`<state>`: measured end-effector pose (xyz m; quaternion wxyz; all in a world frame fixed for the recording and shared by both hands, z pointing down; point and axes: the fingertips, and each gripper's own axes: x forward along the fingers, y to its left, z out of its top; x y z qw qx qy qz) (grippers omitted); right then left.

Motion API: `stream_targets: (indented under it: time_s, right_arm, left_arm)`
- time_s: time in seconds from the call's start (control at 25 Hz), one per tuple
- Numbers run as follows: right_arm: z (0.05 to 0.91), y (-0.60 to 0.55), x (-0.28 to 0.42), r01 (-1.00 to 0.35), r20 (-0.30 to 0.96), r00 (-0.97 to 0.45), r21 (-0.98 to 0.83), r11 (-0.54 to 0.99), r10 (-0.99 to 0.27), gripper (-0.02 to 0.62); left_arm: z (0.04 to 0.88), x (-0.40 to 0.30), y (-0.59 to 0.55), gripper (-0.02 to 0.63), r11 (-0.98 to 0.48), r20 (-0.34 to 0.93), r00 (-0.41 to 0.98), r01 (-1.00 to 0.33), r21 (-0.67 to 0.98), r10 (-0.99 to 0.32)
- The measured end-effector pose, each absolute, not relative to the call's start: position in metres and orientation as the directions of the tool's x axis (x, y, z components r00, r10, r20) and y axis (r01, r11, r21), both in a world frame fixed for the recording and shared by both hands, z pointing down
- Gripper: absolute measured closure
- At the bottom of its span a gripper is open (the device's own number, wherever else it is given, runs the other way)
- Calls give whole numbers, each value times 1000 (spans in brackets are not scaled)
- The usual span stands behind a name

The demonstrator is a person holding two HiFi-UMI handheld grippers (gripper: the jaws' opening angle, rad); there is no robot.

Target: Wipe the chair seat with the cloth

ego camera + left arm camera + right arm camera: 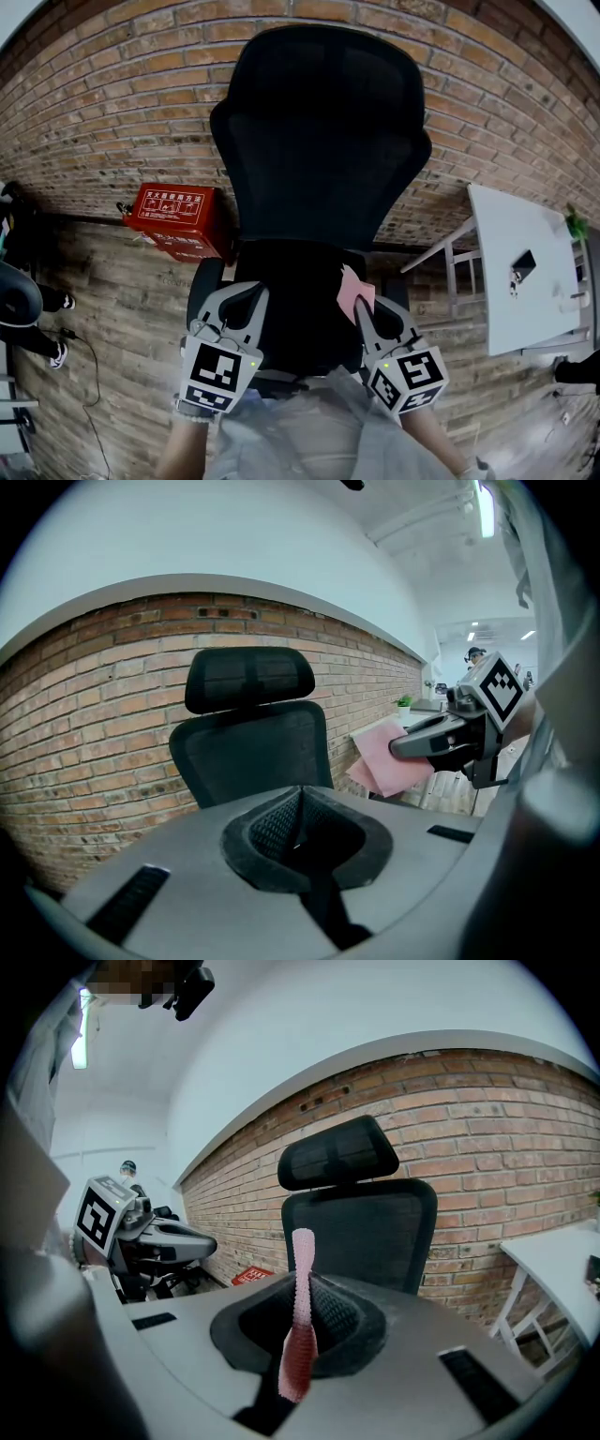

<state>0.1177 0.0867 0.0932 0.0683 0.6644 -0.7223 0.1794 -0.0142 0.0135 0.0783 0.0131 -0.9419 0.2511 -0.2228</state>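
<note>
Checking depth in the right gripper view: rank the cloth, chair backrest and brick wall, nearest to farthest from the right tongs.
1. Cloth, pinched in the right tongs.
2. Chair backrest, straight ahead.
3. Brick wall, behind it.

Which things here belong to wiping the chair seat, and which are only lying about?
For the job:
- pink cloth, clamped in the right hand-held gripper
- black office chair seat

Lying about:
- red box by the brick wall
- white table
- small plant on it
</note>
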Motion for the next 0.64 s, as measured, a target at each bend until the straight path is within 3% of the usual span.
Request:
stream_targets:
  time_s: [0.64]
  right_arm:
    - [101, 87, 118, -983, 352, -120, -175, 61, -928, 545]
  left_arm:
    - [84, -11, 14, 589, -877, 419, 775, -462, -136, -473]
